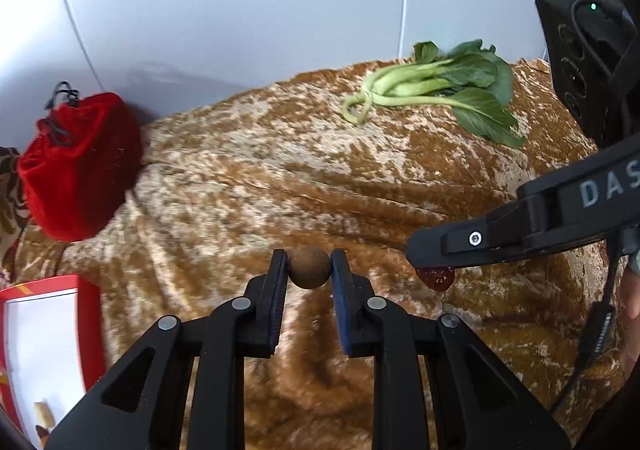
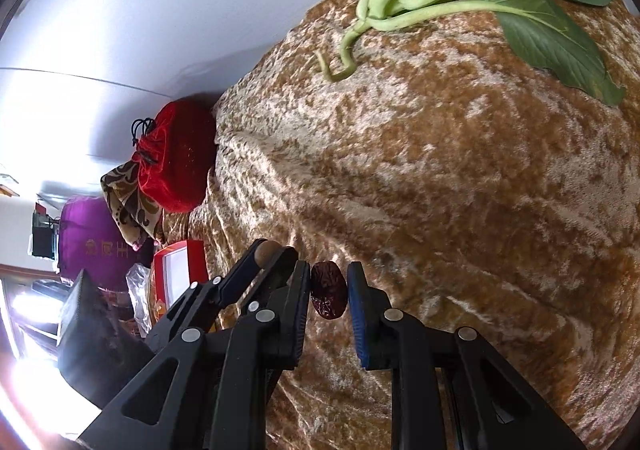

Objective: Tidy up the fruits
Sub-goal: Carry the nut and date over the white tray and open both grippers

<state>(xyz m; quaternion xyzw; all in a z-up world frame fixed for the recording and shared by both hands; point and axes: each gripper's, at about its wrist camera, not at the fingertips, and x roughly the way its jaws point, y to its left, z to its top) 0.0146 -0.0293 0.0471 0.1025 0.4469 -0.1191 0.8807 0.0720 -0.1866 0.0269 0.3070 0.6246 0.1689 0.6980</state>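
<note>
A small round brown fruit point(image 1: 309, 267) is pinched between the pads of my left gripper point(image 1: 309, 270), which is shut on it just above the golden-brown cloth point(image 1: 280, 177). My right gripper point(image 2: 329, 290) is shut on a wrinkled dark red date point(image 2: 329, 289). In the left wrist view the right gripper point(image 1: 434, 272) reaches in from the right, with the date point(image 1: 436, 278) showing under its fingertips. In the right wrist view the left gripper's fingers point(image 2: 276, 258) and the brown fruit point(image 2: 267, 251) sit close on the left.
A bunch of green bok choy point(image 1: 440, 89) lies at the far right of the cloth. A red drawstring pouch point(image 1: 76, 165) sits at the far left by the grey wall. A red-rimmed white box point(image 1: 44, 346) is at the near left. A purple bag point(image 2: 96, 246) lies beyond it.
</note>
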